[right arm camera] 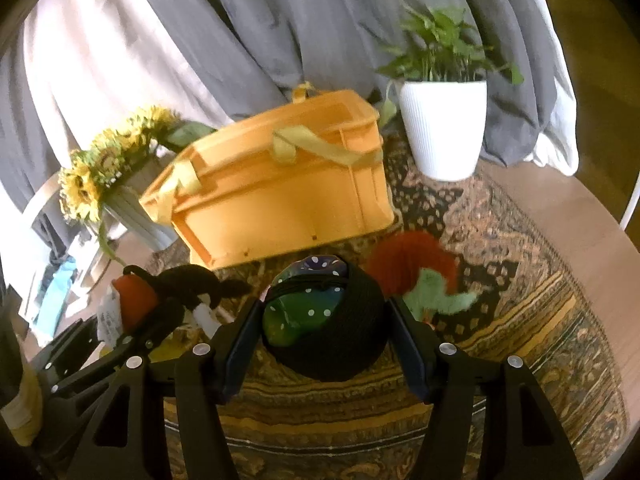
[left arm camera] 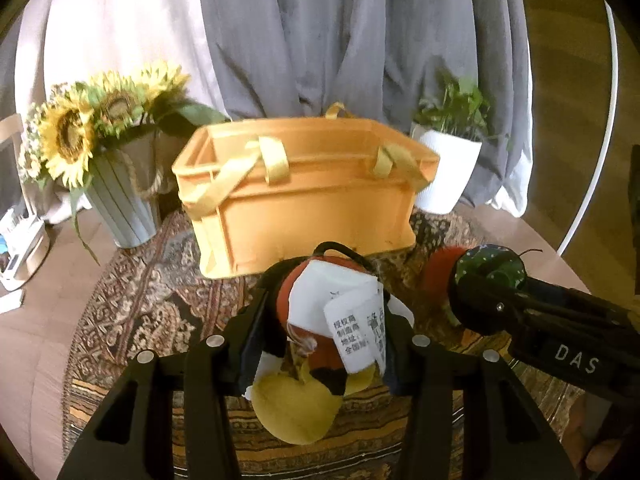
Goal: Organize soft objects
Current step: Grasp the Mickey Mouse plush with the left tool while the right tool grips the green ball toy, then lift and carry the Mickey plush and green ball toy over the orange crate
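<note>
Left gripper (left arm camera: pixel 326 320): jaws closed onto a plush toy (left arm camera: pixel 304 392) with an orange, black and yellow body; white sewn-in labels (left arm camera: pixel 352 328) with printed text face the camera. The toy sits between the fingers, above the patterned rug (left arm camera: pixel 132 312).

Right gripper (right arm camera: pixel 324 320): jaws closed onto a round black plush (right arm camera: pixel 340 344) with a green, white-dotted part on top. In the left wrist view this plush (left arm camera: pixel 490 270) is seen at the tip of the right gripper (left arm camera: pixel 480 292), to the right of the left gripper's toy.

A red plush with green leaves (right arm camera: pixel 416 272) lies on the rug just right of the right gripper, near the front of the orange crate (right arm camera: pixel 280 200).

The crate stands on the rug ahead of both grippers, open top, yellow strap handles (left arm camera: pixel 276 160) draped over its rim. Sunflowers in a grey vase (left arm camera: pixel 116 184) stand left of it; a green plant in a white pot (left arm camera: pixel 448 172) stands right. Grey and white curtains (left arm camera: pixel 320 32) hang behind.
</note>
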